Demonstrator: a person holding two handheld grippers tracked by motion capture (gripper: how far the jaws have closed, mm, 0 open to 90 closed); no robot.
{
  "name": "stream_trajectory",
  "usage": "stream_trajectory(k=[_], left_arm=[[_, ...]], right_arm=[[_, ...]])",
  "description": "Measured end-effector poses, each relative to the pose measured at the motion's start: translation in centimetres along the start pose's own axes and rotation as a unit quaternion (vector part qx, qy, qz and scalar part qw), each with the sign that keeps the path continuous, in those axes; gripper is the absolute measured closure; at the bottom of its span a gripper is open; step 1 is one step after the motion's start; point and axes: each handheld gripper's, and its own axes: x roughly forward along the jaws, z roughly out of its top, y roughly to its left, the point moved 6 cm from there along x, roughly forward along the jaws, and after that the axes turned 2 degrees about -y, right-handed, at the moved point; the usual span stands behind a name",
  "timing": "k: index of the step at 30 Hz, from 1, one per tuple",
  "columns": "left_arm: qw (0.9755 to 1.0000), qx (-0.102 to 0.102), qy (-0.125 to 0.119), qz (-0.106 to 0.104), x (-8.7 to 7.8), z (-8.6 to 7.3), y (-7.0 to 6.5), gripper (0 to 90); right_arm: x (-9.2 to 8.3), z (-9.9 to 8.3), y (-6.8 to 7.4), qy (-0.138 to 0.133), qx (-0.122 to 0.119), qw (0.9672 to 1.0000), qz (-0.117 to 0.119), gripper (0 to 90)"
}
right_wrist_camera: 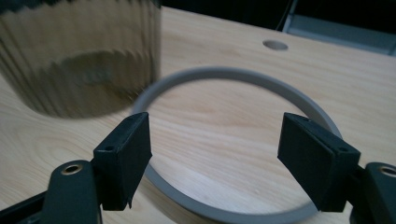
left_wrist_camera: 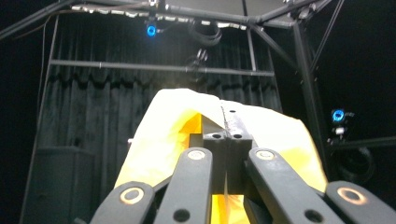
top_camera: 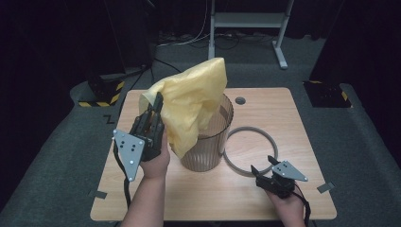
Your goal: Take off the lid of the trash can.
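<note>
- Thin yellow plastic bag: held raised over the mouth of the bin, its lower part hanging inside the rim and down the near-left side, its upper part billowing above; in the left gripper view the film wraps around both sides of the closed jaws.
- Left tongs: jaws together, clamped on the bag's left edge; they point up and away from the person, with the grey three-cornered plate facing the camera.
- Left hand: grips the tool body from below, forearm rising from the bottom edge, just left of the bin.
- Ribbed, translucent brown-grey plastic bin: stands upright near the centre of the light wooden bench.
- Flat grey plastic ring: lies on the bench beside the bin's right side, its left arc at the bin's base.
- Right tongs: jaws apart, nothing between the pads; held low over the near edge of the ring, which in the right gripper view passes under the left pad.
- Right hand: low at the near-right bench edge, cable trailing beside the wrist.
</note>
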Motion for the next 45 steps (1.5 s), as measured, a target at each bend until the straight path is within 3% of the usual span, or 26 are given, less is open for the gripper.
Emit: stream_trajectory(k=[6, 8, 11, 22, 26, 30, 32, 38, 40, 42, 43, 45], left_arm=[[0.9999, 0.010, 0.008, -0.005, -1.3, -0.6, -0.2, 89.8], [0.9999, 0.014, 0.008, -0.006, -1.7, -0.6, -0.4, 89.8], [0.9998, 0.015, 0.008, -0.007, -2.1, -0.6, -0.7, 89.8], [0.9998, 0.005, 0.015, -0.015, -2.1, -0.8, -1.5, 89.8], [0.9997, 0.007, 0.017, -0.019, -2.0, -0.8, -1.6, 89.8], [0.9996, 0.004, 0.016, -0.021, -2.0, -0.7, -1.6, 89.8], [0.9996, 0.003, 0.016, -0.023, -2.0, -0.6, -1.6, 89.8], [0.9995, 0.001, 0.011, -0.029, -2.1, -0.2, -1.8, 89.7], [0.9994, 0.002, 0.011, -0.033, -2.2, -0.1, -1.9, 89.8], [0.9991, 0.005, 0.014, -0.039, -2.2, -0.2, -2.1, 89.7], [0.9990, 0.006, 0.016, -0.042, -2.2, -0.2, -2.2, 89.4], [0.9987, 0.013, 0.017, -0.047, -2.3, -0.3, -2.5, 88.1]], right_arm=[[-1.5, 3.6, 2.7, -0.057, -0.009, 0.9982, 0.017, 24.6], [-2.2, 5.9, 4.4, -0.084, -0.016, 0.9956, 0.037, 24.7], [-2.4, 7.4, 5.5, -0.100, -0.019, 0.9936, 0.049, 24.7], [-2.7, 14.1, 11.3, -0.184, -0.023, 0.9780, 0.094, 26.3], [-2.4, 16.1, 13.6, -0.201, -0.017, 0.9716, 0.124, 27.4], [-2.2, 18.0, 15.9, -0.215, -0.029, 0.9661, 0.139, 29.7], [-2.0, 18.6, 16.7, -0.216, -0.039, 0.9653, 0.141, 31.7], [-0.5, 19.1, 17.5, -0.200, -0.055, 0.9708, 0.121, 46.0], [-0.2, 19.1, 17.4, -0.196, -0.055, 0.9717, 0.120, 56.5], [-0.1, 19.1, 17.1, -0.200, -0.063, 0.9717, 0.109, 76.9], [-0.4, 19.5, 16.6, -0.209, -0.070, 0.9711, 0.092, 87.8], [-0.5, 19.8, 16.3, -0.212, -0.071, 0.9711, 0.084, 88.8]])
